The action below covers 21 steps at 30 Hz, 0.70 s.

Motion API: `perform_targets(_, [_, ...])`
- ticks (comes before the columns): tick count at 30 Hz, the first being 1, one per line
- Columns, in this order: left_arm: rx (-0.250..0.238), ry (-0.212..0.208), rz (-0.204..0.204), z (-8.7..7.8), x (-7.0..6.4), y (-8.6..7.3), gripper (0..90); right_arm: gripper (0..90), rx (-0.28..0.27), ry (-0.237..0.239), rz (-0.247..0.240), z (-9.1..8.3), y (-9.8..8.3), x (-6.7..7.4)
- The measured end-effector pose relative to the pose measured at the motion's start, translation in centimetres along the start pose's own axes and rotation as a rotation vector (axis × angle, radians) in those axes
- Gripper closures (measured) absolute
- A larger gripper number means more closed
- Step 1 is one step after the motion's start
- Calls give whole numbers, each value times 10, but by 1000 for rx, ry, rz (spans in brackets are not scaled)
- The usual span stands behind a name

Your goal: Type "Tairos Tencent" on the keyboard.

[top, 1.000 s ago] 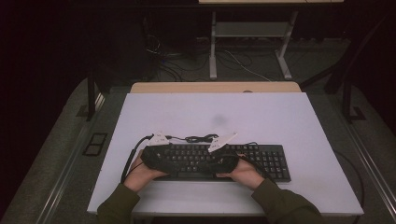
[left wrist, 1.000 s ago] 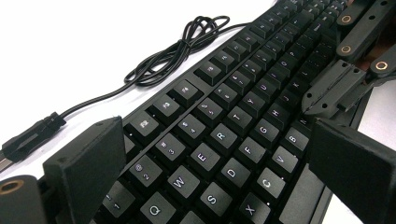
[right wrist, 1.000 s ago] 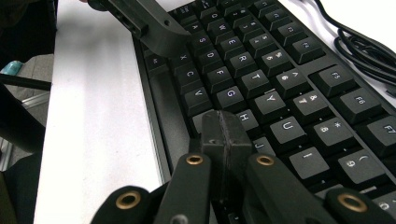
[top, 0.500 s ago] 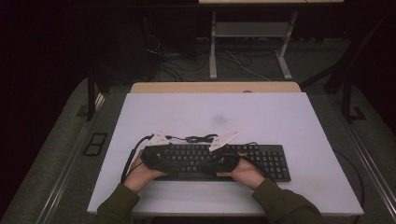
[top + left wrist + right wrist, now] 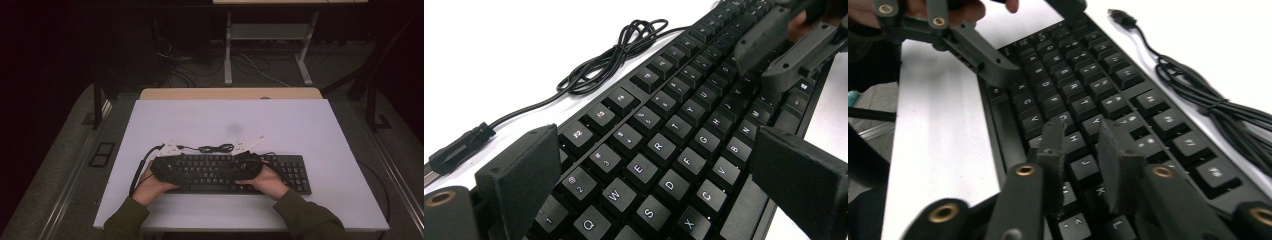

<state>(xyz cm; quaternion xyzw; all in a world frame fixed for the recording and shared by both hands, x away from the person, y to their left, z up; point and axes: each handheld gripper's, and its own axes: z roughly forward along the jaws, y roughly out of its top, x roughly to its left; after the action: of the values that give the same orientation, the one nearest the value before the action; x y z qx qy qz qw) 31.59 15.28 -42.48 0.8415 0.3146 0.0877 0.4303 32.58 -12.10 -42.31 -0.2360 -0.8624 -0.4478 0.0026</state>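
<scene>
Right gripper (image 5: pixel 239 167) hovers low over the keyboard (image 5: pixel 292 172), jaws a narrow gap apart with nothing between them; they have just been opening. In the right gripper view the two jaws point toward 12 o'clock above the home-row keys, near H, J and K, and whether they touch the keys cannot be told. Left gripper (image 5: pixel 176 172) sits over the keyboard's left end, jaws spread wide across the rows from the number keys at 9 o'clock to the front edge at 3 o'clock, pinching nothing. In the high view the keyboard lies flat near the 6 o'clock edge of the white table (image 5: pixel 280 117), long side parallel to that edge, its right end uncovered at 3 o'clock of the hands. Its cable (image 5: pixel 215 148) lies bundled on the table just beyond the keyboard, at 12 o'clock, with the plug (image 5: pixel 459 146) loose on the surface.
</scene>
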Motion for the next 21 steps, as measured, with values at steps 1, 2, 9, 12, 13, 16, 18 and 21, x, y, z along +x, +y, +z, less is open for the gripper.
perform_targets(1, [0,0,0,0,0,0,59,682,-4,-3,-2,-1,0,-1])
perform_targets(2, [-1,0,-2,0,0,0,62,656,-6,-7,0,-2,0,-1])
perform_targets(9, [-2,-3,0,-1,-1,0,100,501,-19,-20,7,-8,-1,-6])
perform_targets(12, [-2,-3,1,-2,-1,-1,128,459,-22,-20,4,-9,-2,-7])
perform_targets(13, [0,-4,5,-2,0,-1,139,439,-24,-22,8,-10,-2,-8])
perform_targets(16, [1,-6,3,-3,0,-1,158,408,-30,-32,6,-12,-2,-9])
perform_targets(18, [-4,-12,-1,-4,0,-2,184,400,-34,-35,5,-12,-3,-10])
perform_targets(21, [-4,-20,-1,-5,1,-2,215,394,-33,-42,8,-13,-3,-10])
